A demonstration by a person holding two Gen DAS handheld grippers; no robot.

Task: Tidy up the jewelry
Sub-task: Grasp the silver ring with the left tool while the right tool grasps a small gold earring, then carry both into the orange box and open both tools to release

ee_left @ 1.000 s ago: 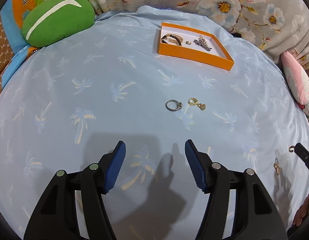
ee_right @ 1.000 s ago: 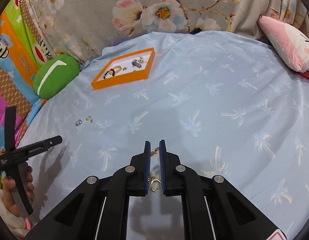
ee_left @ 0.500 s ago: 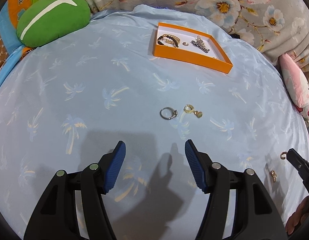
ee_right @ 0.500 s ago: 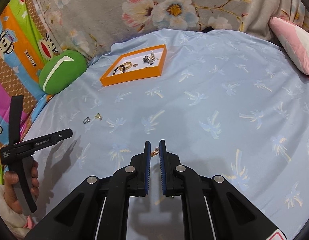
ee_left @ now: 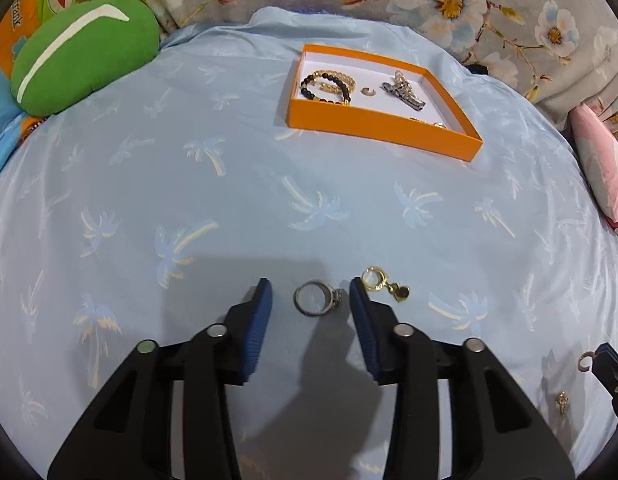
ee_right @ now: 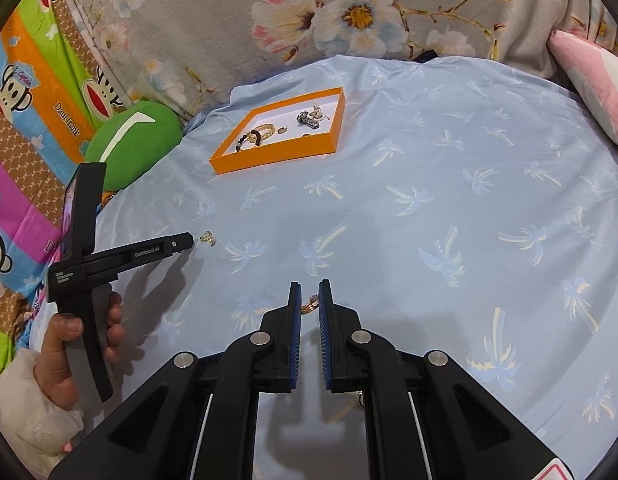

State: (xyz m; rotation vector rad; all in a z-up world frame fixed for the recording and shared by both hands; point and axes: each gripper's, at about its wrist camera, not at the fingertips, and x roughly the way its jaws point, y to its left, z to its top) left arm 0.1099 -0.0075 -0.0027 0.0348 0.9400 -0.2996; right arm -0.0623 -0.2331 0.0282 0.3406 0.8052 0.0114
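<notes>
Left gripper (ee_left: 311, 300): mine, angled down at the blue palm-print sheet (ee_left: 229, 184); jaws narrowing. A silver ring (ee_left: 317, 299) lies flat on the sheet between the blue pads (ee_left: 259, 316), clear of both.

Left hand (ee_right: 75, 344): seen from the right wrist view, wrapped round the black handle, white sleeve (ee_right: 33, 412) at the wrist. Writing on the gripper body reads "GenRobot.AI"; smaller lettering near the handle is too small to read.

Right gripper (ee_right: 309, 306): mine, tilted down over the near sheet, jaws nearly together and pinching a small gold piece (ee_right: 309, 305), kind not discernible.

Gold hoop earring with charm (ee_left: 383, 284): on the sheet, just right of my left gripper's right finger.

Two small gold bits (ee_left: 563, 400): near right on the sheet, beside the right gripper's tip.

Orange tray (ee_left: 383, 132): far centre, holding a black bead bracelet (ee_left: 325, 88), a small ring and a silver clip (ee_left: 405, 90).

Green cushion (ee_left: 81, 52): far left edge. Cartoon-monkey bedding (ee_right: 41, 92) behind it reads "Daul frank" and "Captain".

Pink pillow (ee_right: 593, 80): far right edge.

Open room: bare sheet between ring and tray, and wide bare sheet to the right.
</notes>
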